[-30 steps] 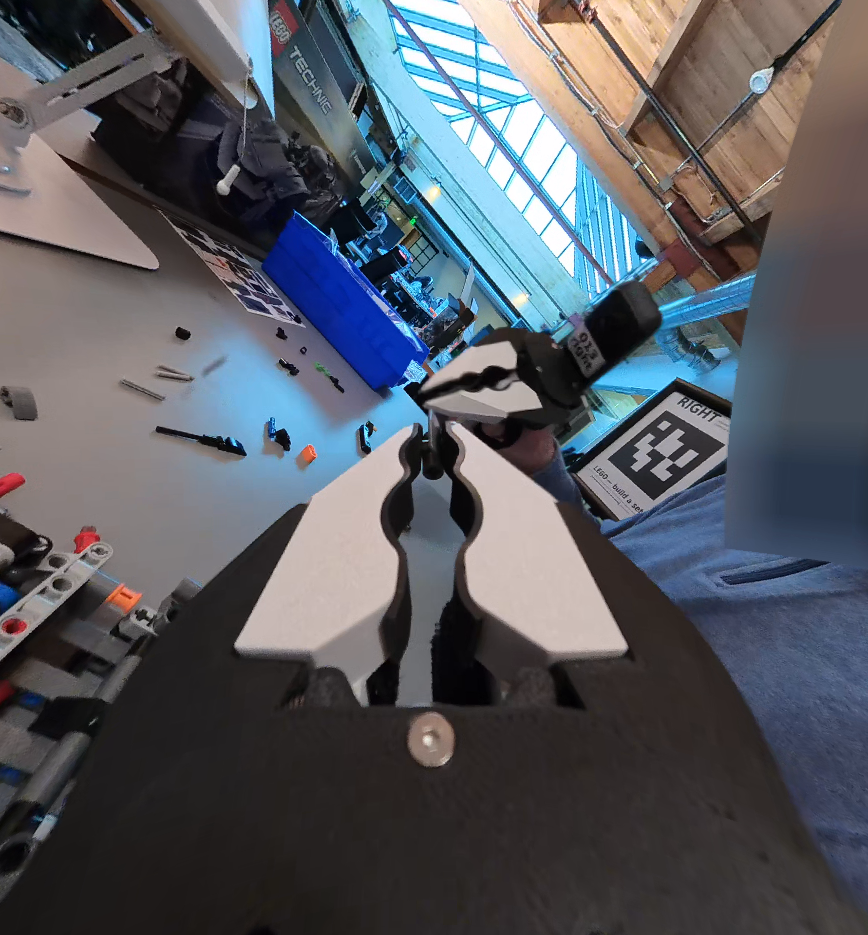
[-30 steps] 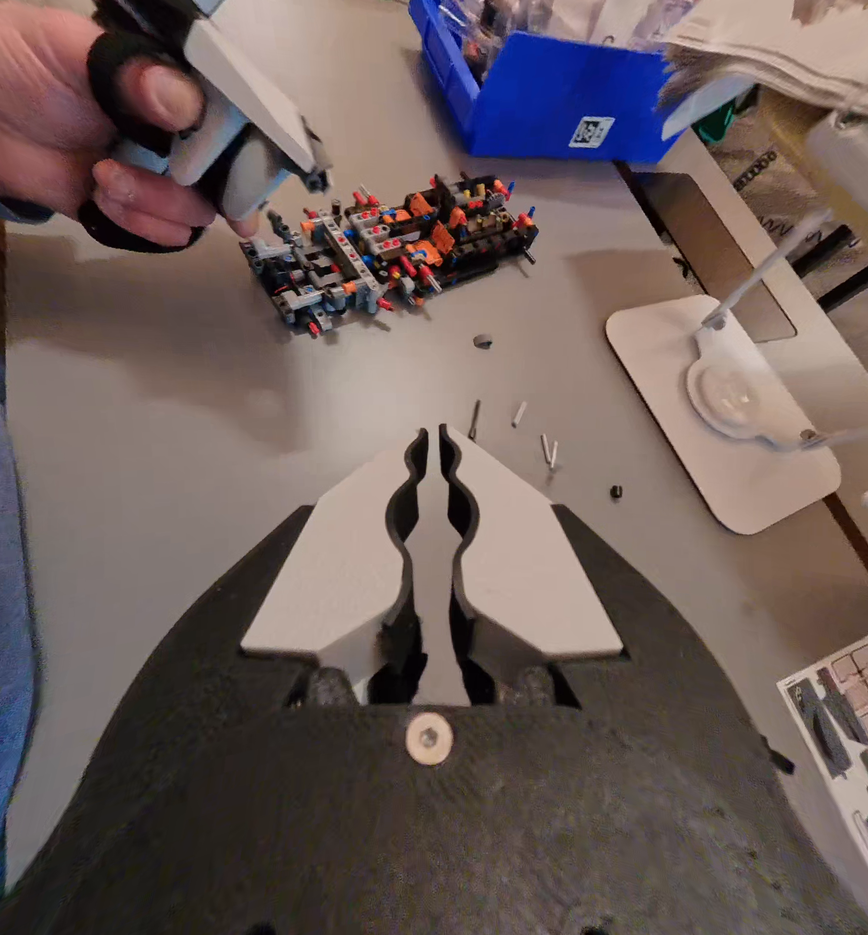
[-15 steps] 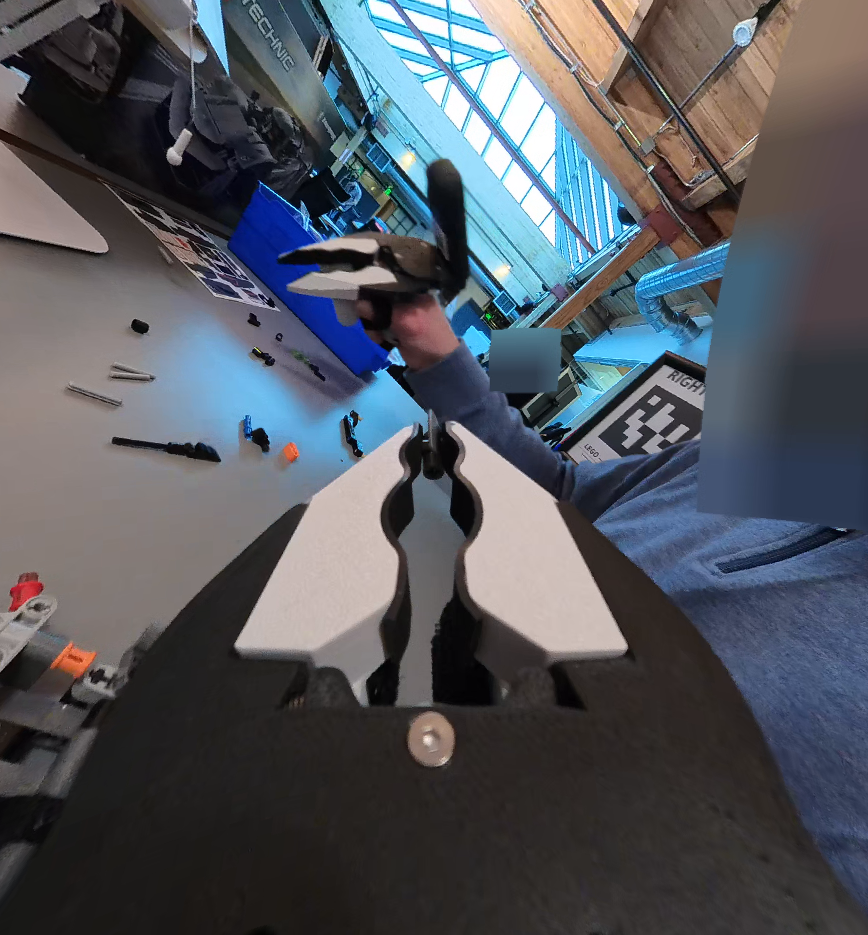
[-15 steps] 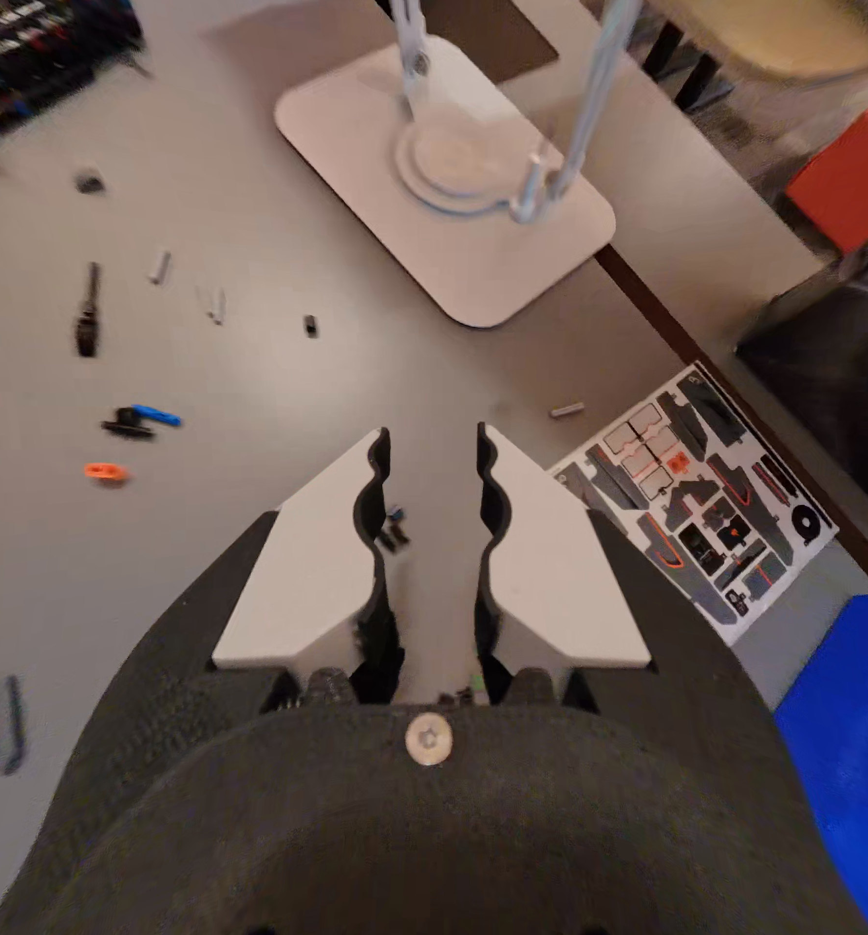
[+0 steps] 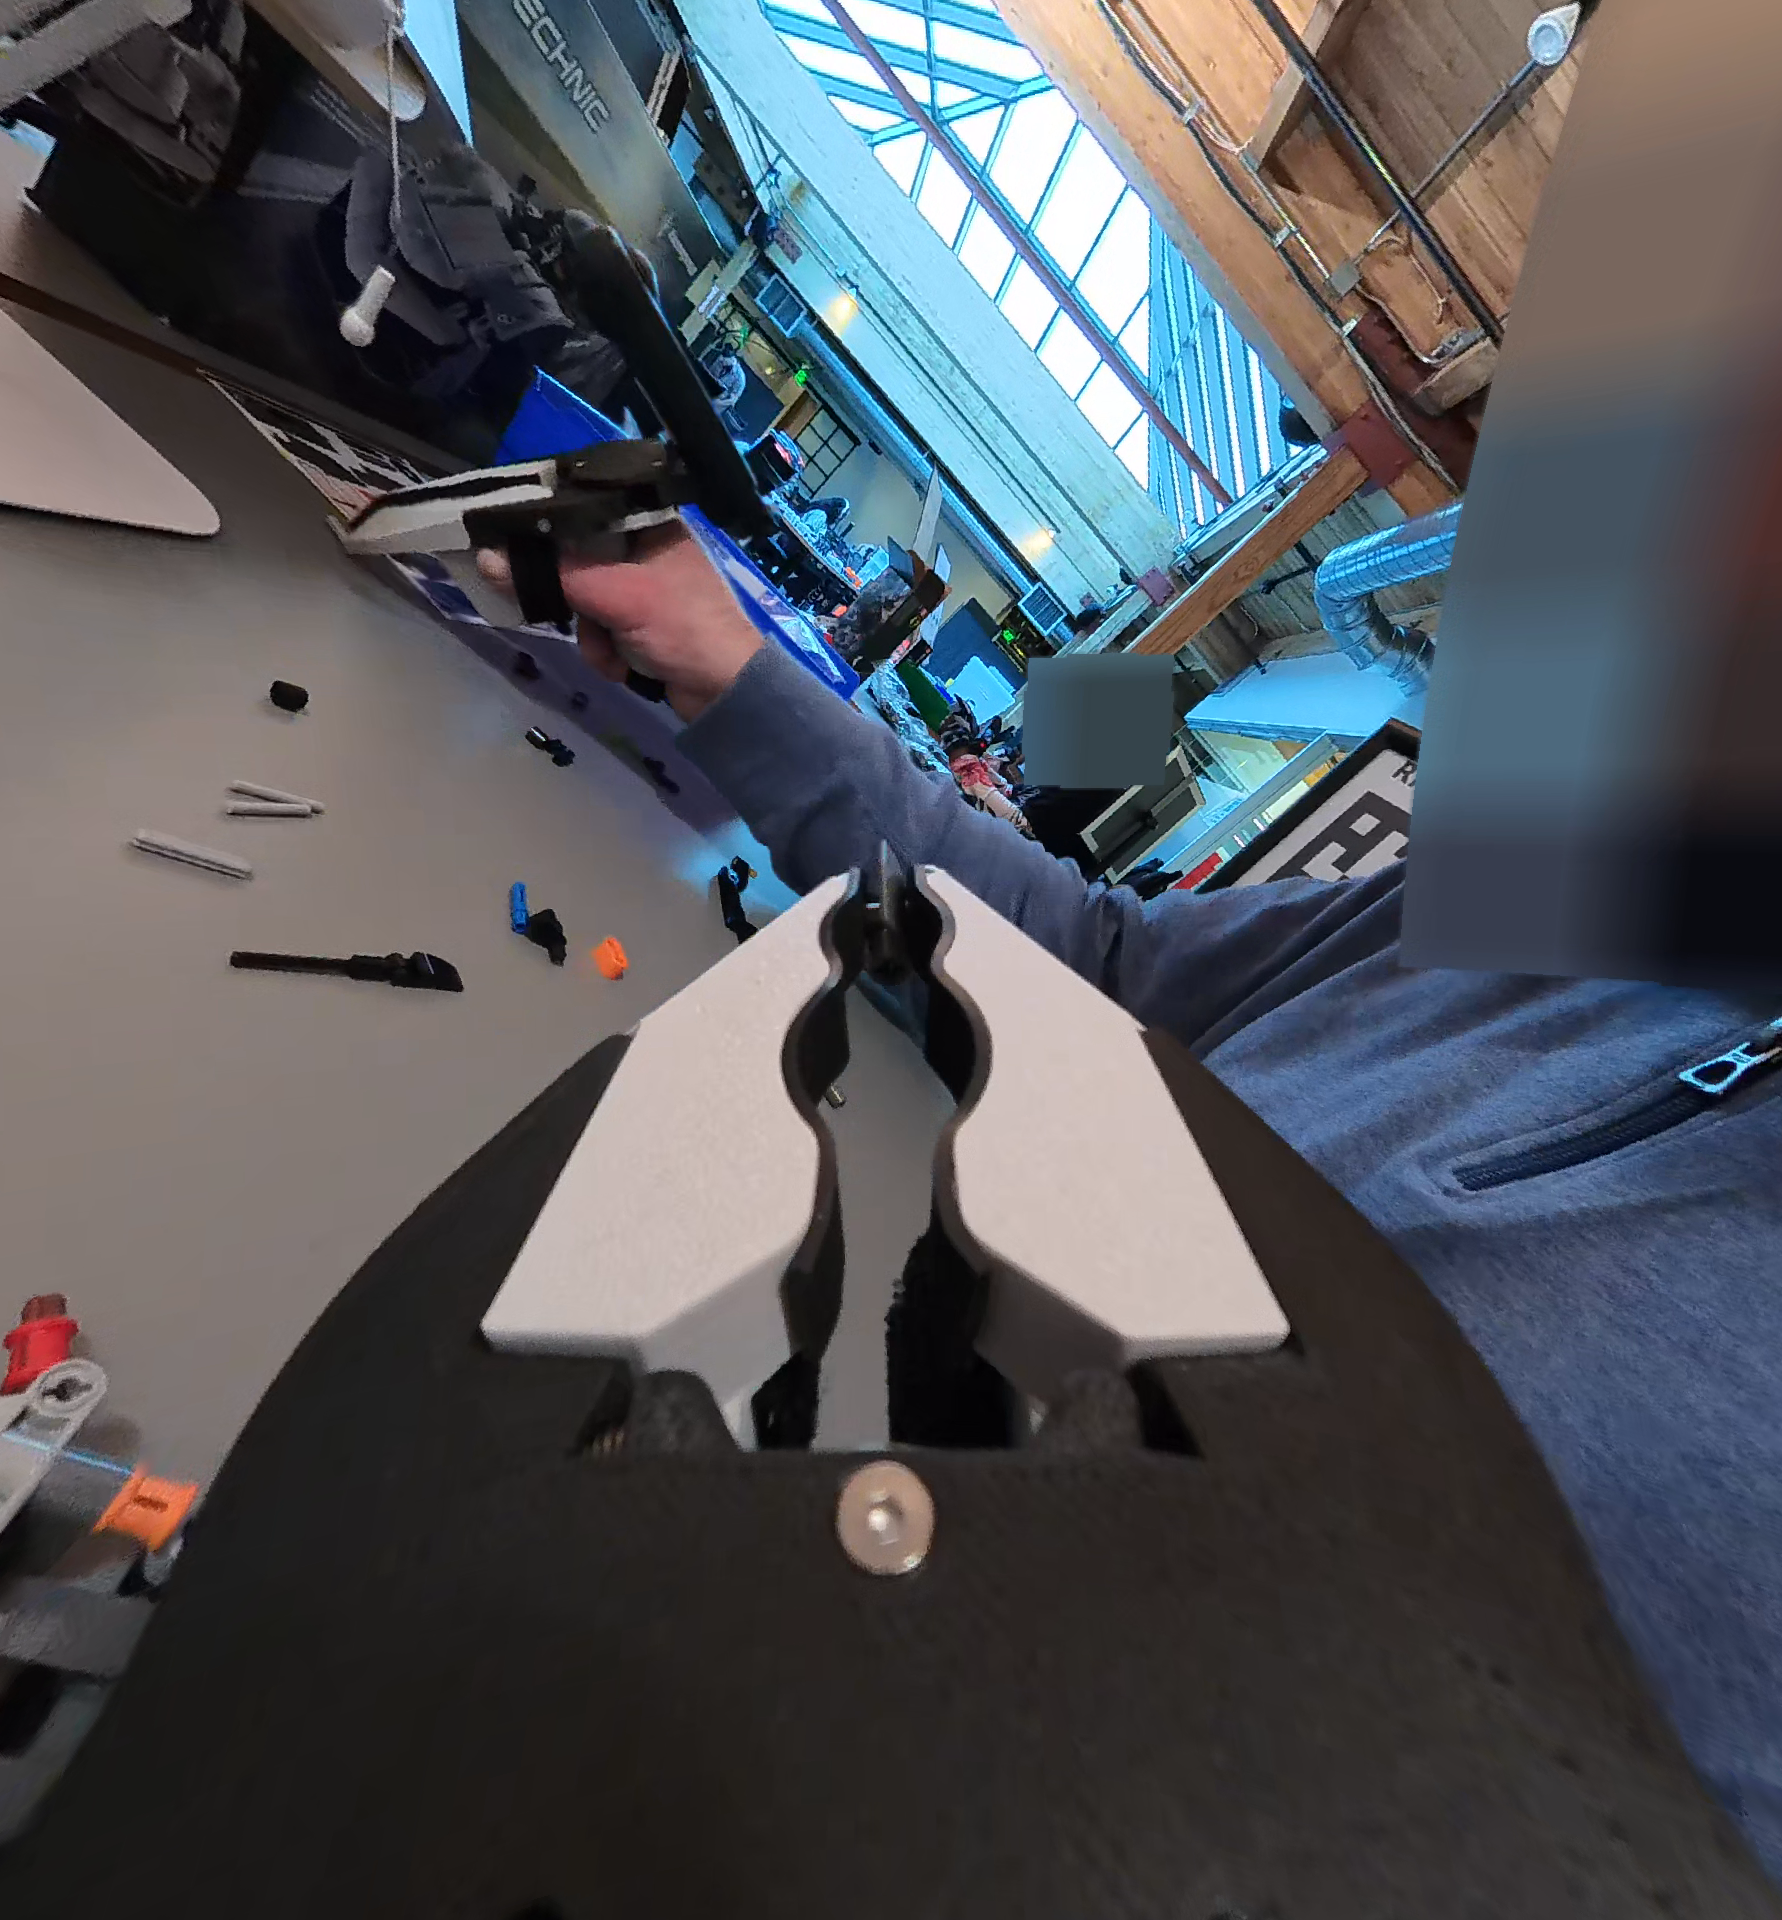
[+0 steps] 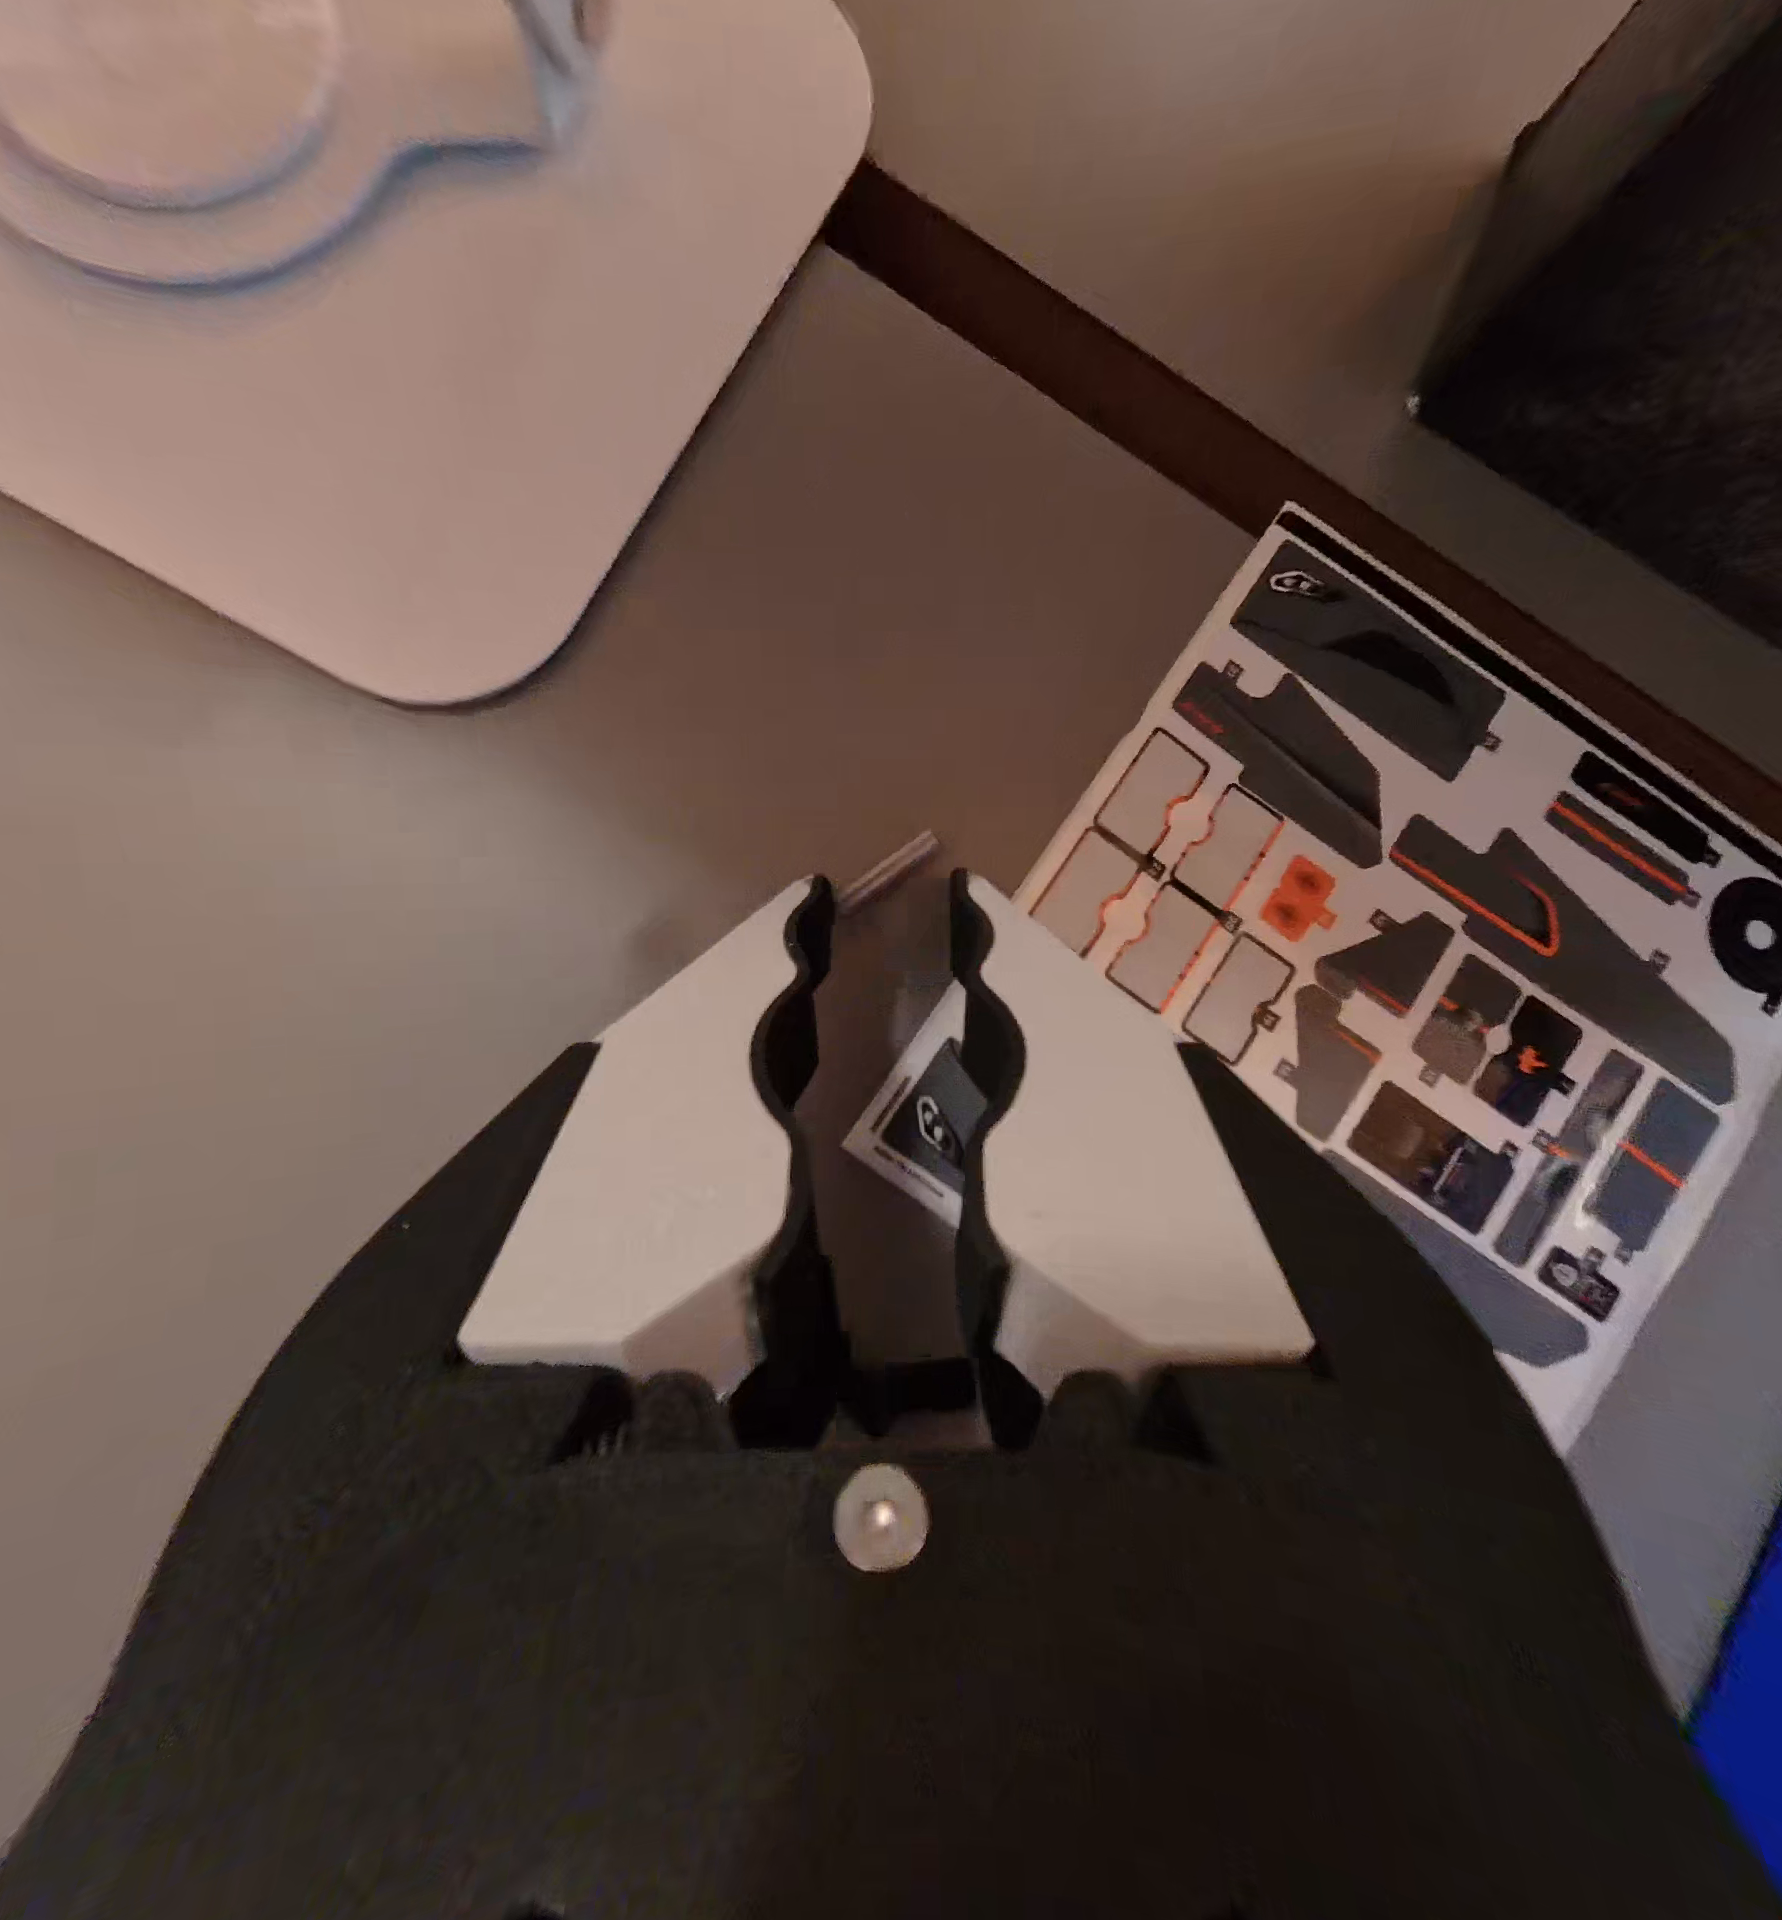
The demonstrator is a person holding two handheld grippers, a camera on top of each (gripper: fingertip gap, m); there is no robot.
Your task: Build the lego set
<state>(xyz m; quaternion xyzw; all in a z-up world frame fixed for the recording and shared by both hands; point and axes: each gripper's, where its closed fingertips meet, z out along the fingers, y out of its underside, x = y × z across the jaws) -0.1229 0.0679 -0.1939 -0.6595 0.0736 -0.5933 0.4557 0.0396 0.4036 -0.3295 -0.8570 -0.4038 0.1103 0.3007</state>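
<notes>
Left tongs [image 5: 882, 904]: clenched on a small black lego pin [image 5: 883, 928].
Right tongs [image 6: 885, 894]: released, above the desk [image 6: 347, 987].
Nearby: sticker sheet [image 6: 1438, 956], grey axle [image 6: 889, 871].

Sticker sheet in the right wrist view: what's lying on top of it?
Nothing lies on the sticker sheet; the open right hand-held gripper hides its near corner.

The right gripper [image 6: 882, 894] is swinging away from the lego assembly [image 5: 25, 1455] toward the sticker sheet [image 6: 1438, 935], its jaws parting from nearly closed, now narrower than 0.5 s ago. The left gripper [image 5: 882, 914] is tilting, pushing the assembly toward the frame edge.
</notes>
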